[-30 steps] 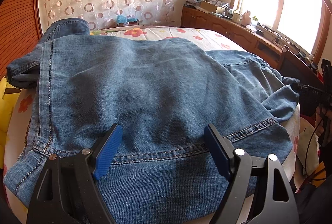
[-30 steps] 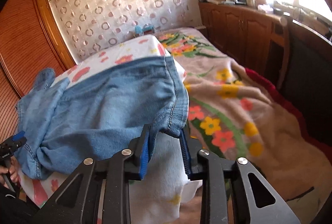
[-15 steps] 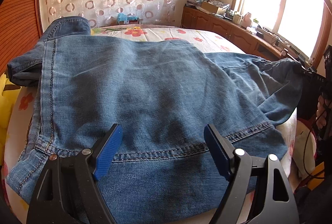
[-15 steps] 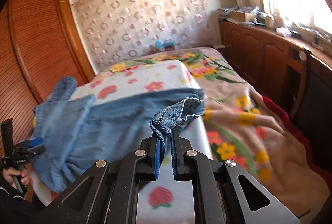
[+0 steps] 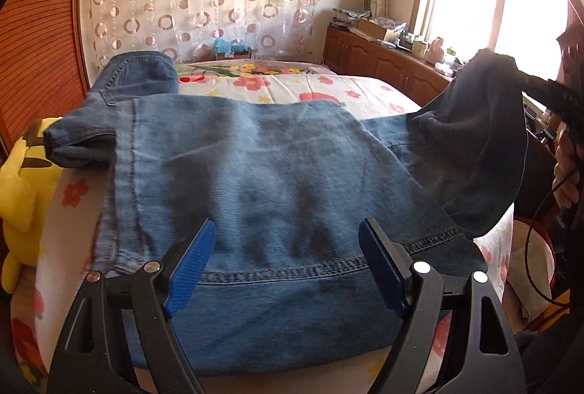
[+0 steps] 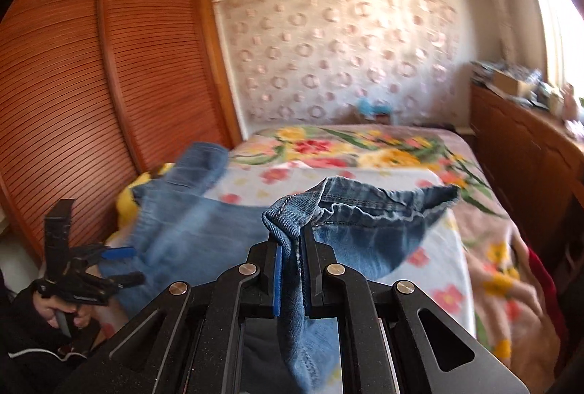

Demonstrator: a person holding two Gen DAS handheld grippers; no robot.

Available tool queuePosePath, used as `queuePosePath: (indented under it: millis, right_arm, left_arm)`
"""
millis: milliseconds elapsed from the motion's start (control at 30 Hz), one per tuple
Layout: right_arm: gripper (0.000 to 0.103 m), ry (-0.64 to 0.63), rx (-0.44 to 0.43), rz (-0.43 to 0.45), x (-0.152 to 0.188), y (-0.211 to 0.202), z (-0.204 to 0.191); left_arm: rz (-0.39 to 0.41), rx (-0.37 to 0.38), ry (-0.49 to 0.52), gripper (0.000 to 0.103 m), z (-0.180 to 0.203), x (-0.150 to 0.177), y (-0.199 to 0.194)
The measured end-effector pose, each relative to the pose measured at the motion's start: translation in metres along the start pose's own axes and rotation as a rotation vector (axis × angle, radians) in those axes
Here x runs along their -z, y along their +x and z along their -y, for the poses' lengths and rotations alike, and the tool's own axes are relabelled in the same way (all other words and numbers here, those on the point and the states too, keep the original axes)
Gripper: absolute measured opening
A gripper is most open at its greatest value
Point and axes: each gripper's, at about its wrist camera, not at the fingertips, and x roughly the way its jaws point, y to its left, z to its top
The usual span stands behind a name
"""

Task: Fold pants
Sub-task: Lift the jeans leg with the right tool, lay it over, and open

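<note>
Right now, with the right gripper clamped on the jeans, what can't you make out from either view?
- Left wrist view: right gripper tips, hidden behind the lifted flap of the jeans.
- Left wrist view: jeans' near edge, hidden by the open left gripper.
- Right wrist view: spread denim and bed, motion-blurred.
- Right wrist view: yellow plush toy, mostly covered.

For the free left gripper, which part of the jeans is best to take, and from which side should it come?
Probably the stitched hem of the jeans, just ahead of the open left gripper. It lies flat at the near edge of the bed, so come in low from that near side. The right gripper already pinches the other corner.
</note>
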Motion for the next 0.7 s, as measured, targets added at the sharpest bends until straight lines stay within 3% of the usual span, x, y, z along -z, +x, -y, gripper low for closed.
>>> queuePosePath:
  millis: [333, 533, 700]
  right_arm:
    - [0.007, -0.126, -0.194, -0.021, -0.025, 0.055, -0.073]
    - [0.007, -0.156, -0.236, -0.077, -0.028, 0.096, -0.071]
    - [0.008, -0.173, -0.242, -0.117, -0.033, 0.107, -0.075]
  left_arm:
    - [0.024, -0.047, -0.041, 0.081, -0.030, 0.004, -0.017]
    - [0.022, -0.058, -0.062, 0.081, -0.041, 0.009, -0.016]
    - [0.016, -0.057, -0.074, 0.081, -0.045, 0.011, -0.014]
